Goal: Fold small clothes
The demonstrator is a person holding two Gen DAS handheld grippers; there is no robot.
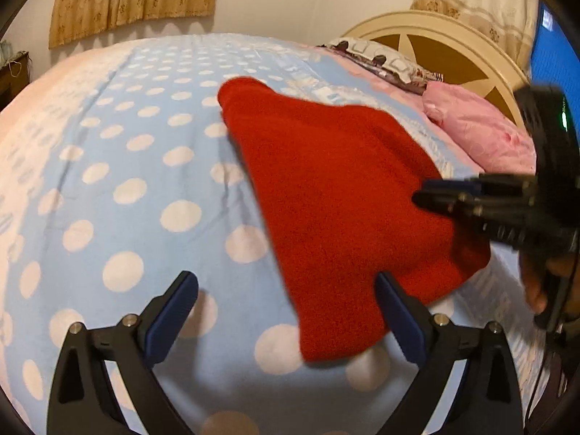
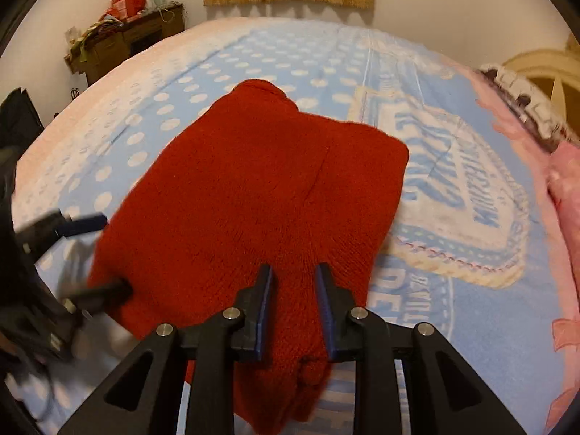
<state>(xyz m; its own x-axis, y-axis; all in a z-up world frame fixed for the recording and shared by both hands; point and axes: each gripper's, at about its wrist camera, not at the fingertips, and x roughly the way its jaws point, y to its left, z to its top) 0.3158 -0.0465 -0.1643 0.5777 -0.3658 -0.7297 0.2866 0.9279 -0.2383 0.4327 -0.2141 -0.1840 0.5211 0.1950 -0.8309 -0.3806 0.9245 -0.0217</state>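
Observation:
A red knitted garment (image 1: 326,188) (image 2: 261,188) lies folded on the blue bedcover, a narrower end pointing to the far side. My left gripper (image 1: 286,282) stands wide open at the garment's near corner; its right finger (image 1: 398,319) is over the cloth edge and its left finger (image 1: 170,319) is over bare cover. Nothing is clamped between them. In the right wrist view the left gripper (image 2: 105,253) sits at the garment's left edge. My right gripper (image 2: 293,272) (image 1: 420,195) hovers over the near part, jaws a narrow gap apart, with cloth visible below them, not pinched.
The bedcover (image 1: 127,188) is light blue with white dots and a printed badge (image 2: 453,188). A pink pillow (image 1: 482,134), a patterned pillow (image 1: 380,58) and a cream headboard (image 1: 435,47) are on the right. A cluttered cabinet (image 2: 123,36) stands past the bed's far left.

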